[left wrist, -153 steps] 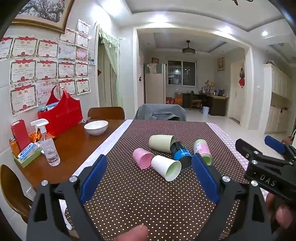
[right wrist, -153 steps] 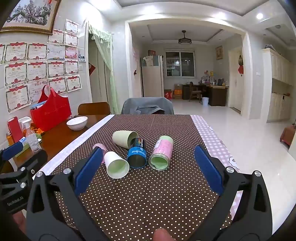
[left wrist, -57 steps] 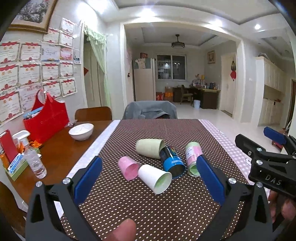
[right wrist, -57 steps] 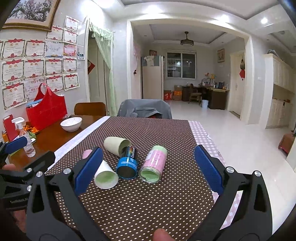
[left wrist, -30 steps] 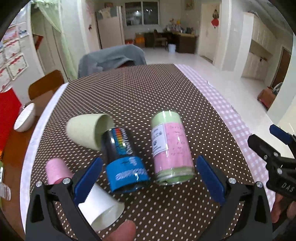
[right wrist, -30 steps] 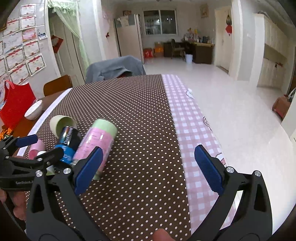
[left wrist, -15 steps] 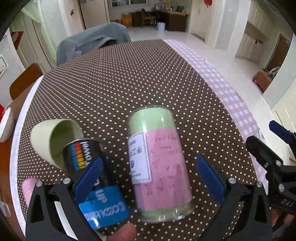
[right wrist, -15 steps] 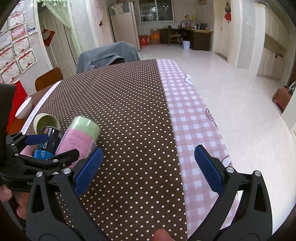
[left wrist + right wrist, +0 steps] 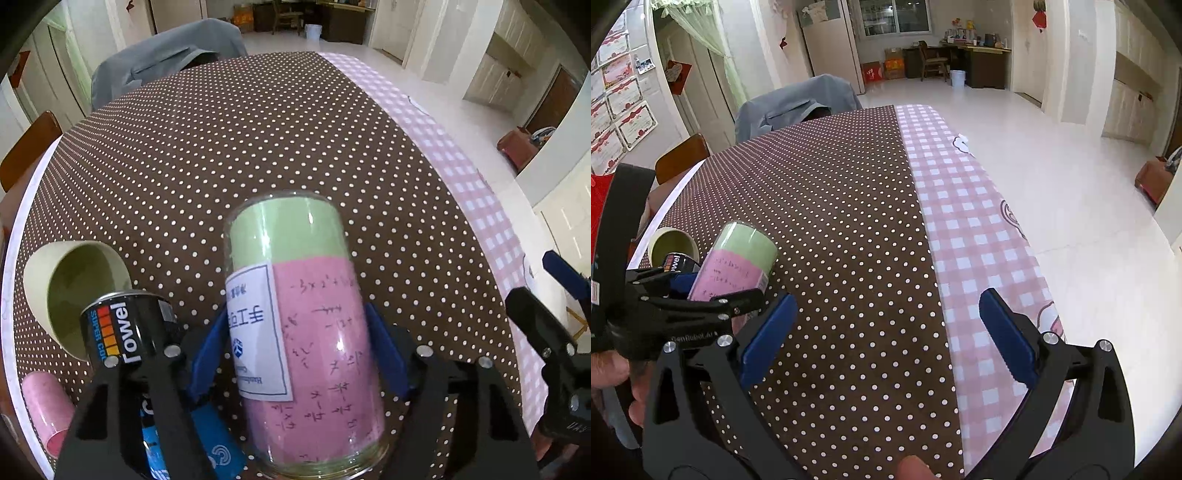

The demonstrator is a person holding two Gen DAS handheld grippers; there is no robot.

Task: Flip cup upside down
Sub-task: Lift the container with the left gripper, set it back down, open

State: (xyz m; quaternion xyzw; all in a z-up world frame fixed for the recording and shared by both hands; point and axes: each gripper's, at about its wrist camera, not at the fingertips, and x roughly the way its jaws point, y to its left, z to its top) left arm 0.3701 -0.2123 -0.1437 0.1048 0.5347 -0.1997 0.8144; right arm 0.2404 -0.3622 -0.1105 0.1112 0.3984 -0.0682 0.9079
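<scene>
The left gripper [image 9: 295, 354] is angling down over the worktop [image 9: 258, 147], its jaws clamping the pink cup [image 9: 306, 332] lying on its side. The right gripper [image 9: 886, 332] is hovering beside it, jaws wide apart and holding nothing

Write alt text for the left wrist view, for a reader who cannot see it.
The left gripper has its blue pads closed on a pink-and-green labelled cup lying on its side on a brown polka-dot tablecloth. To its left lie a black-and-blue can, a pale green cup and a pink cup; the right gripper shows at the right edge.
</scene>
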